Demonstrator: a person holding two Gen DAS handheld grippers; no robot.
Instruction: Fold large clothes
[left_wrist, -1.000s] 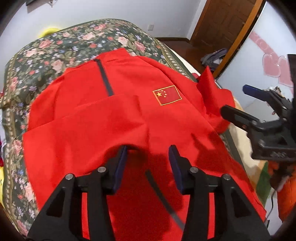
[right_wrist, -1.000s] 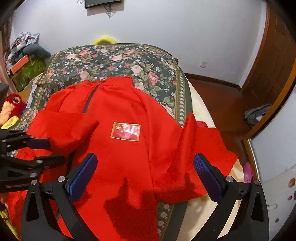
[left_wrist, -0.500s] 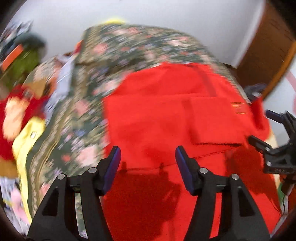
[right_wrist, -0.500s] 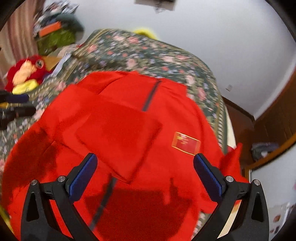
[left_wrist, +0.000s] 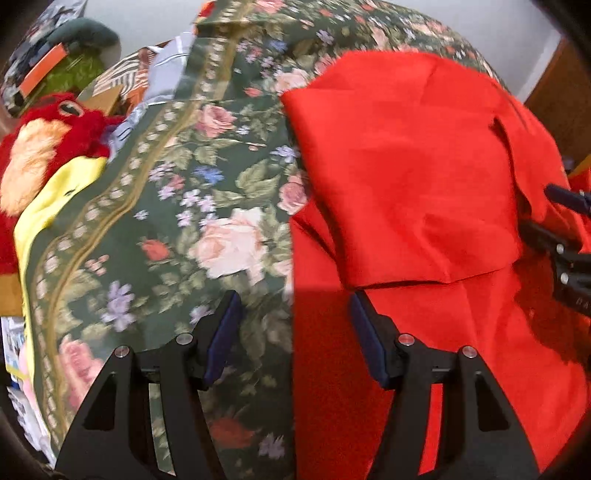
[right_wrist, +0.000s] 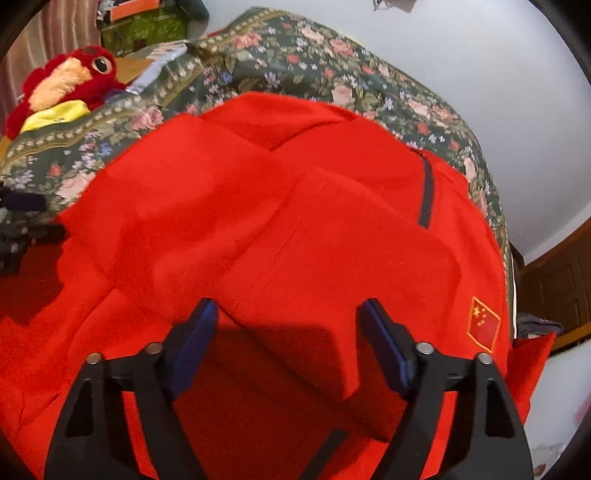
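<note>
1. red jacket (right_wrist: 295, 229) lies spread flat on the floral bedspread (left_wrist: 166, 229), collar + dark zip (right_wrist: 426, 195) at far end, flag patch (right_wrist: 484, 325) on its right side. left sleeve looks folded in over the chest.
2. left gripper (left_wrist: 291, 328): jaws apart, nothing between; they straddle the jacket's left edge, one pad over bedspread, other over red cloth.
3. right gripper (right_wrist: 288, 332): jaws have just been closing, pads clear of cloth, nothing held; hovers over mid-body.
4. key relation: jacket's long axis runs near-to-far. left edge sits right under the left gripper, so that hand is nearer. right-side flap lies further right of the right gripper.
5. plush bird (right_wrist: 66, 85) far left, clear of work.
</note>
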